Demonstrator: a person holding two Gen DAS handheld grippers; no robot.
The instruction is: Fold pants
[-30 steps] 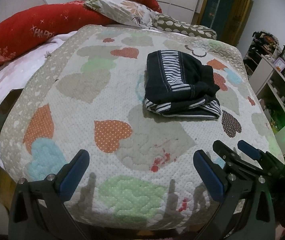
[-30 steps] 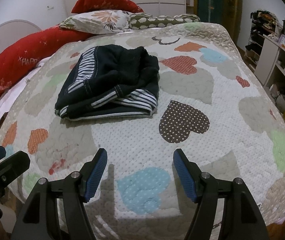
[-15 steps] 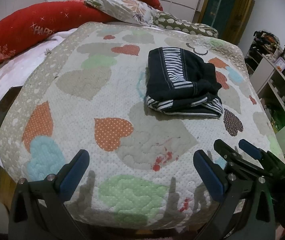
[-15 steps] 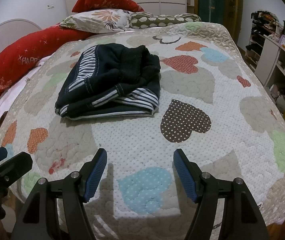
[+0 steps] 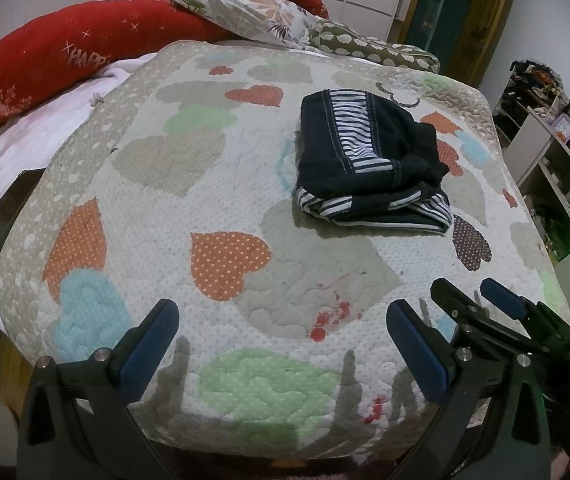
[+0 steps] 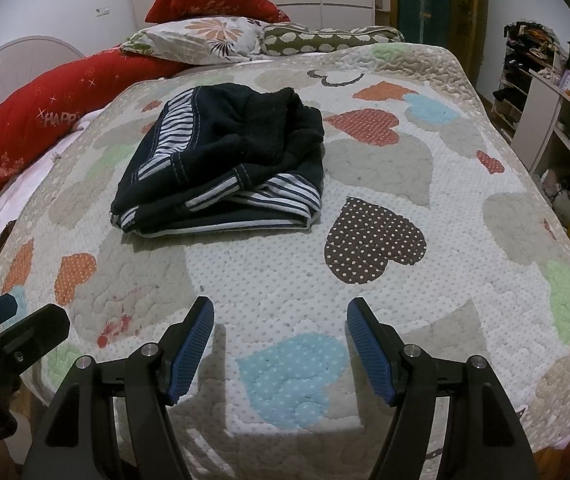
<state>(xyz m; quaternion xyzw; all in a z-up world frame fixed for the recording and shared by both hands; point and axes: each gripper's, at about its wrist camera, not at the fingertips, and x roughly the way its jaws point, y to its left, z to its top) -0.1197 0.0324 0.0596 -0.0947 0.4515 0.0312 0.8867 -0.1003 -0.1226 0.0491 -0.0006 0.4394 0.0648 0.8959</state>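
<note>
The pants lie bundled on the quilt, at about eleven o'clock from our right gripper and at about one o'clock from our left gripper. Both claws stand apart with nothing between the blue pads, hanging above the near edge of the bed, well apart from the cloth.

We judge the pants soft, light and limp: dark knit with striped side panels, stacked in several loose layers. They will sag and slide apart if we lift by one layer only, and the quilted top looks grippy enough to drag at them. The stitched seam beside the striped panel looks the firmest place to pinch, or the near folded edge, taking all the layers at once.

We cannot tell where the waistband or the leg ends are; they are tucked inside the bundle. The far side of the heap is hidden. A flat dark thing at nine o'clock on the bed's edge is cut off and unclear.
</note>
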